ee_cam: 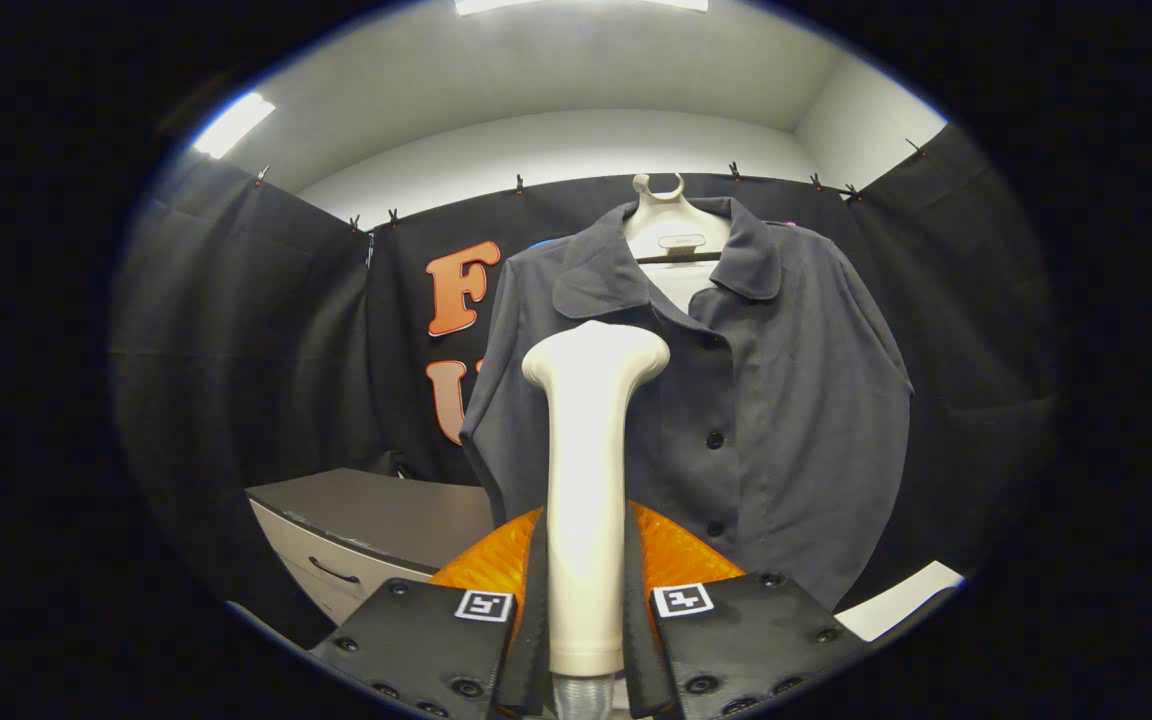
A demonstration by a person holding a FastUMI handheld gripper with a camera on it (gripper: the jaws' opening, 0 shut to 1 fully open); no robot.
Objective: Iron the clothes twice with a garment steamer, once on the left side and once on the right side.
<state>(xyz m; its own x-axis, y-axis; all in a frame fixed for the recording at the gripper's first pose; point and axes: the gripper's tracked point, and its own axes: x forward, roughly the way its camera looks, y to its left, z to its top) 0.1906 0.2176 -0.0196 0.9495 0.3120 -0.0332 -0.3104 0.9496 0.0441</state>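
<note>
A: Garment steamer [588, 480], a cream-white plastic wand with a slim upright handle and a wider rounded head, is seen in the gripper view. Where is it held?

B: It is clamped between the two fingers of the gripper [586, 620], one finger pressed on each side of the handle, so the tool is clenched on the steamer. The handle stands upright and the head is raised in front of the clothing.

A: And the clothing itself?

B: A dark grey short-sleeved button-up shirt [776, 400] is hung just beyond the steamer, on a pale plastic hanger [671, 225] whose hook is seen above the collar. The collar is spread open, and a row of dark buttons [714, 439] is seen down the placket, to the right of the steamer head. The head is placed over the left part of the shirt front, below the collar; whether fabric is touched cannot be told.

A: What else is seen?

B: A grey cabinet with a dark drawer handle [366, 530] is seen to the near left, below the shirt's left sleeve. A white flat sheet or surface edge [901, 600] is seen at the near right, under the shirt hem. Black cloth walls are hung behind everything, with a white ceiling and lit panels above.
</note>
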